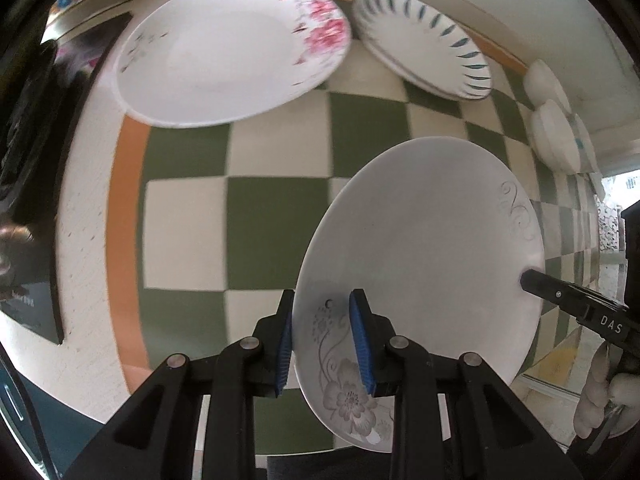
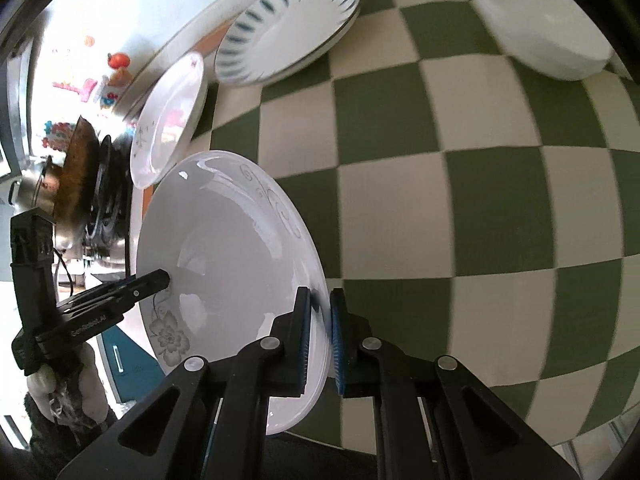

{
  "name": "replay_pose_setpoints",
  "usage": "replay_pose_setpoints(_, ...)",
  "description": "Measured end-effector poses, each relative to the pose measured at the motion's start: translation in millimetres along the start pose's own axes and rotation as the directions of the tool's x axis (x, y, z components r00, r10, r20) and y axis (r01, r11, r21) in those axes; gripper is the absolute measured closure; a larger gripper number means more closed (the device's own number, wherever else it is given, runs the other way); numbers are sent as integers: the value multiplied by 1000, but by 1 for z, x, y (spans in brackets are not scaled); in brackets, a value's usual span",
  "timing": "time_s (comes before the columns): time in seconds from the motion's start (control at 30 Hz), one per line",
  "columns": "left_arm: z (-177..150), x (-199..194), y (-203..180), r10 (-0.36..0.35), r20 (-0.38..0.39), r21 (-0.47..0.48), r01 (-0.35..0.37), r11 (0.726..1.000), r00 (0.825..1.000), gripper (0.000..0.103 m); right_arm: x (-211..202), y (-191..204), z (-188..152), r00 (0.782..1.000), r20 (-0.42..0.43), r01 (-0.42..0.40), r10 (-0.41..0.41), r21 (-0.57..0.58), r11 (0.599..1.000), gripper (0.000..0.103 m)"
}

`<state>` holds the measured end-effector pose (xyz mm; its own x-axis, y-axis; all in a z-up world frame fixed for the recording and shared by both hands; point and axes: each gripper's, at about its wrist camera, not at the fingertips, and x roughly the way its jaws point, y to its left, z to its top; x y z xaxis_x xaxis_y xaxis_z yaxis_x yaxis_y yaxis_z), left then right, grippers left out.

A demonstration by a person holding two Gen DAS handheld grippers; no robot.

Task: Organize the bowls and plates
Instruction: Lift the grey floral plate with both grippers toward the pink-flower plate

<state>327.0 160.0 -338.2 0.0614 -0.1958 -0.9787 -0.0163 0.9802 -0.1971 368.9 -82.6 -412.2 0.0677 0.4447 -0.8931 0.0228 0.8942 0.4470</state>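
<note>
4 plates [image 1: 420, 248], at least 2 white bowls [image 1: 554, 136], 2 grippers [image 1: 326, 344]

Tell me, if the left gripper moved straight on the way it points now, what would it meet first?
Probably the checkered tablecloth. The left gripper, jaws shut on the grey-flower plate, points steeply down at bare green and cream squares. The pink-flower plate lies farther off, though depth is unclear.

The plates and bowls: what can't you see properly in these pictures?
- Grey-flower plate: underside hidden in both views, facing away.
- Blue-leaf plate: how many lie beneath is unclear; the top one covers them.
- White bowls: squashed at the left view's edge, count uncertain.
- Pink-flower plate: blurred.
</note>
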Motion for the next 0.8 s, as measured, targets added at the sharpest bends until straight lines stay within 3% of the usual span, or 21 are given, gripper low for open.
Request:
replay_pose_setpoints(0.43,19,36,-68,-13,-46,46,15,999,999,79,-28,-67,4,999,24,23,-25,66,998,92)
replay_pose_setpoints(0.8,26,58,-87,1,-82,49,3,999,997,79,-25,-101,11,1000,-5,31,-31,96,995,92)
